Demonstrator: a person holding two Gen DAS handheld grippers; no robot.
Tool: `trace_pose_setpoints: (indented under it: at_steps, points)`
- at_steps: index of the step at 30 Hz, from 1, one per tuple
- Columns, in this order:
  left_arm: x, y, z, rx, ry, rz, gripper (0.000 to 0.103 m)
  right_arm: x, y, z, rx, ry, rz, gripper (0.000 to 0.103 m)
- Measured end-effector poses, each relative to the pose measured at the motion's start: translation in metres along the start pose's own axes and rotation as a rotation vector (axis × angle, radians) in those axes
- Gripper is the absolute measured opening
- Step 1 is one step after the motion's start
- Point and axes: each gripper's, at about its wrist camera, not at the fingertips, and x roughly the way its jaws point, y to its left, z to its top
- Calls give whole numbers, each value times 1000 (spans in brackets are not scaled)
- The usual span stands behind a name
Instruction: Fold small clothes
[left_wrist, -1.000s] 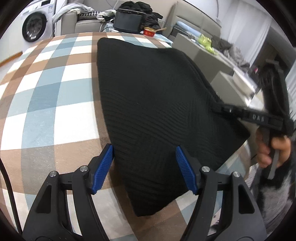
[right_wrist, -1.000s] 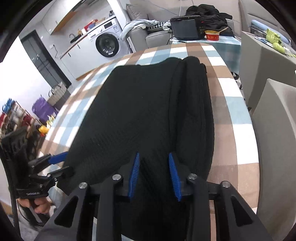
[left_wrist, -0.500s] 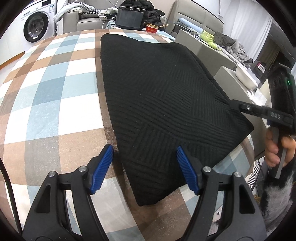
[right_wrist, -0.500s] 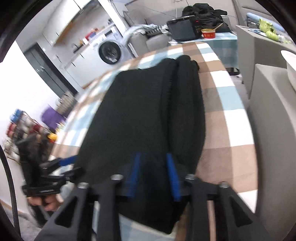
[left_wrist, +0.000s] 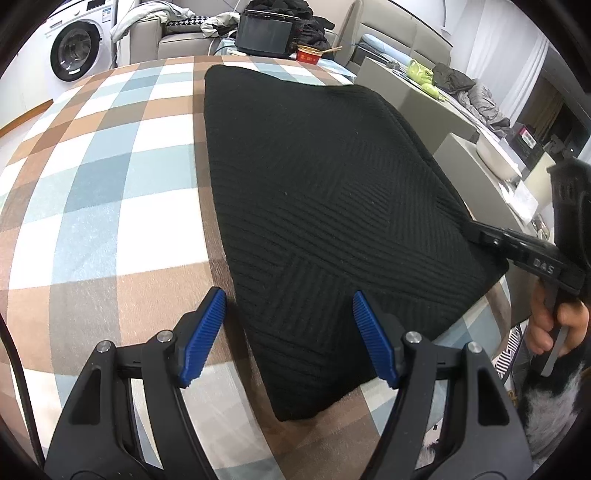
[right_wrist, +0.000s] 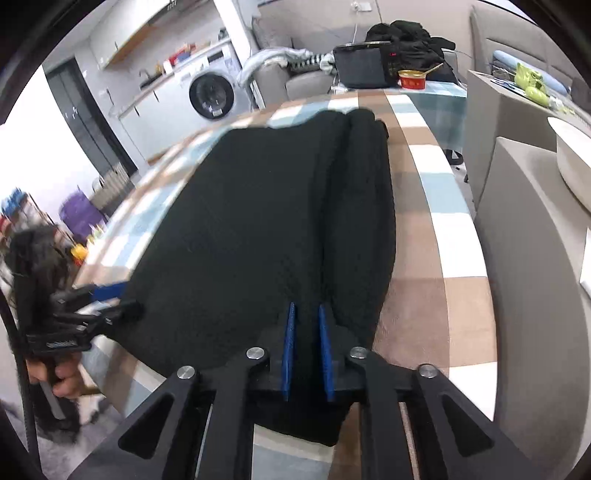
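- Flat on checked desk (left_wrist: 110, 192): black knit garment (left_wrist: 325, 206), folded, near corner toward camera.
- Left gripper (left_wrist: 290, 332) fingers spread wide, holding nothing, straddling garment's near edge.
- Right gripper (right_wrist: 304, 349) fingers pinched narrowly on garment's edge.

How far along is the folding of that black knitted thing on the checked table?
Partly done: the black ribbed knit garment lies flat on the checked tablecloth, one long side already doubled over. In hand: the right gripper is shut on its near edge, while the left gripper hovers open at the near corner. Left: probably folding it across.
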Motion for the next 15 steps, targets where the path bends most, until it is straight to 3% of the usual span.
trace_pose_setpoints:
  at_steps: [3, 9, 12, 15]
  points:
    - [3, 3, 10, -12, -5, 1, 69, -1, -5, 5, 32, -29, 21, 41]
    - [20, 9, 34, -38, -2, 20, 69, 0, -14, 19, 70, -69, -42, 45]
    - [29, 11, 43, -54, 3, 20, 69, 2, -22, 25, 81, -65, -57, 53]
    - [35, 12, 51, -64, -6, 15, 69, 12, -29, 29, 95, -46, -58, 54]
